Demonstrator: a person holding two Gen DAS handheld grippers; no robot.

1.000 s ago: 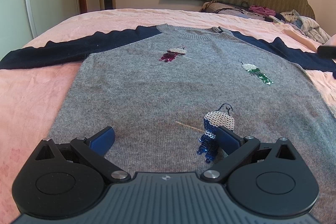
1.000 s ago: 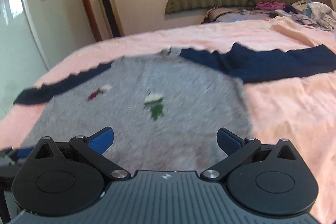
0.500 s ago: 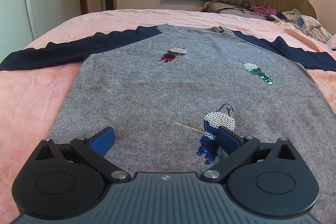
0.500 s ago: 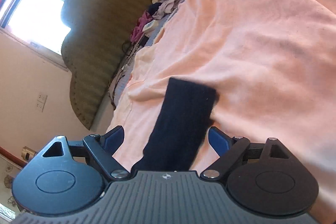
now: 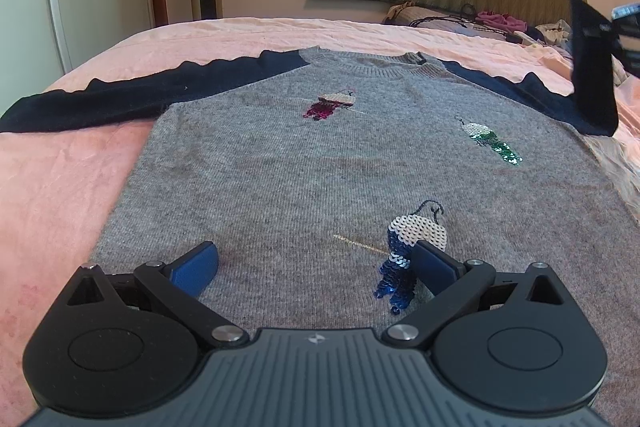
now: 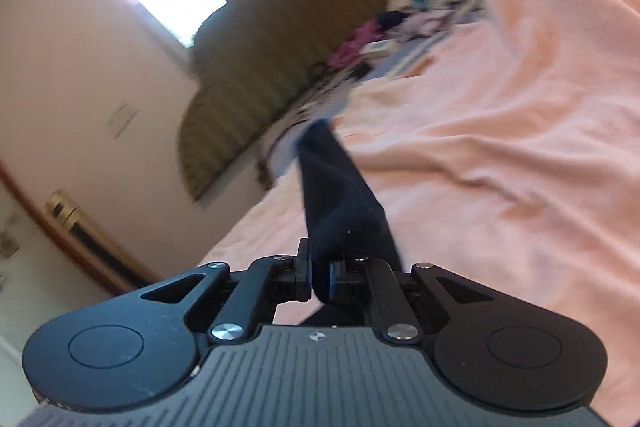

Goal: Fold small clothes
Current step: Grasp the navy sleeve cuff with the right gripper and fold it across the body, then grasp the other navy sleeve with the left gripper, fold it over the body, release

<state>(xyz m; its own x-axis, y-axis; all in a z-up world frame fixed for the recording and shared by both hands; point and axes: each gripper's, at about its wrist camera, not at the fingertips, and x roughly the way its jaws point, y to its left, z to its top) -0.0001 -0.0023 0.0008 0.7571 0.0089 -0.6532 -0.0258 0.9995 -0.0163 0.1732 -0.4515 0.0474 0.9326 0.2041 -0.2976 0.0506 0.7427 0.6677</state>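
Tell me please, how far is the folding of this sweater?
Done: the grey sweater lies flat on the pink bed. In hand: the right gripper is closing on the navy right sleeve, lifted off the bed. Left: no fold is visible; the left sleeve lies outstretched and the left gripper is open.

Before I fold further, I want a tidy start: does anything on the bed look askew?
Yes. The sweater lies flat, but its navy sleeve on the picture's right stands lifted off the sheet, with the right gripper closing on it. The other sleeve lies flat.
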